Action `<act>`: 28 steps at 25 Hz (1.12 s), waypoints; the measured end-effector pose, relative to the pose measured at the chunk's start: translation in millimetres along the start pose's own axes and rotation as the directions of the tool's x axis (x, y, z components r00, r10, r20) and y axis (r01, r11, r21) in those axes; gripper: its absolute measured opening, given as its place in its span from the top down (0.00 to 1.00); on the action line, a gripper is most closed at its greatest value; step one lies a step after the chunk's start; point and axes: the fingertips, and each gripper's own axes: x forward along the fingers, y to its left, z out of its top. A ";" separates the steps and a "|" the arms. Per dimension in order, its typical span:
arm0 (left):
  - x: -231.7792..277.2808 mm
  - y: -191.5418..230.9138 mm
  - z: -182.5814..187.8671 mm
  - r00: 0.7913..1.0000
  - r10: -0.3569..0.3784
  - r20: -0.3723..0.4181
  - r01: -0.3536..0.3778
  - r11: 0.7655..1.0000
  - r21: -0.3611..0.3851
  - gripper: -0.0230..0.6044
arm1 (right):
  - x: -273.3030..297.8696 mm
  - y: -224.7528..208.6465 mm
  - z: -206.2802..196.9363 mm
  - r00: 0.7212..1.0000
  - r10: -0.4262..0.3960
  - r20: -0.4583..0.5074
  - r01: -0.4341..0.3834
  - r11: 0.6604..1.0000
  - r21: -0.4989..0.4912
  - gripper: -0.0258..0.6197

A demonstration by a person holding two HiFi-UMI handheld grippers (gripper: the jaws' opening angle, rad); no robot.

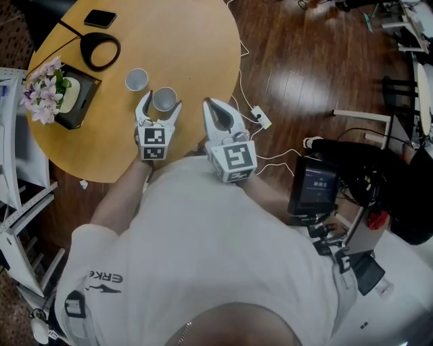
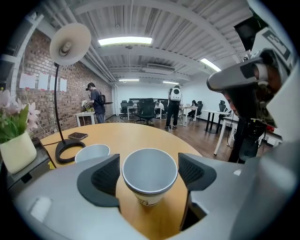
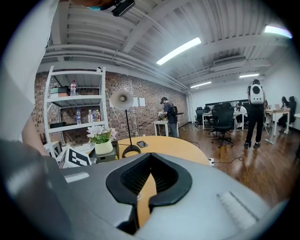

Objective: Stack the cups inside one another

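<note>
- the left gripper [image 1: 161,103] has its jaws spread wide, one on each side of a paper cup [image 2: 150,173]; a thin gap shows between each pad and the cup wall, so nothing is clamped.
- that cup stands upright and open-mouthed on the round wooden table [image 1: 193,40], close to the near edge.
- the right gripper [image 1: 211,105] sits just beside it on the right with its jaws closed together on nothing, tip over the table edge.
- a second paper cup [image 1: 137,80] stands upright just beyond and left of the first, apart from it.
- further out are a black lamp base [image 1: 100,50], a dark phone [image 1: 100,18] and a pot of pale flowers [image 1: 46,89] at the table's left side.
</note>
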 end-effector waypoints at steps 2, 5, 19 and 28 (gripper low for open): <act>-0.6 1.2 -1.2 1.000 0.002 -0.005 -0.002 1.000 -0.001 0.36 | 1.1 0.8 0.5 1.000 0.002 0.000 -0.002 1.000 -0.002 0.94; -1.3 2.1 -2.0 1.000 0.003 -0.006 -0.003 1.000 0.002 0.36 | 2.1 1.7 0.5 1.000 0.005 0.000 -0.005 1.000 -0.002 0.94; -16.3 6.4 13.5 0.999 0.026 0.044 -0.026 0.999 0.018 0.36 | 5.0 6.1 10.3 0.999 0.036 0.019 -0.035 0.999 -0.018 0.94; -51.9 31.5 41.3 0.985 0.108 0.136 -0.106 0.994 -0.022 0.38 | 12.6 32.4 25.4 0.994 0.101 0.039 -0.099 0.994 -0.050 0.94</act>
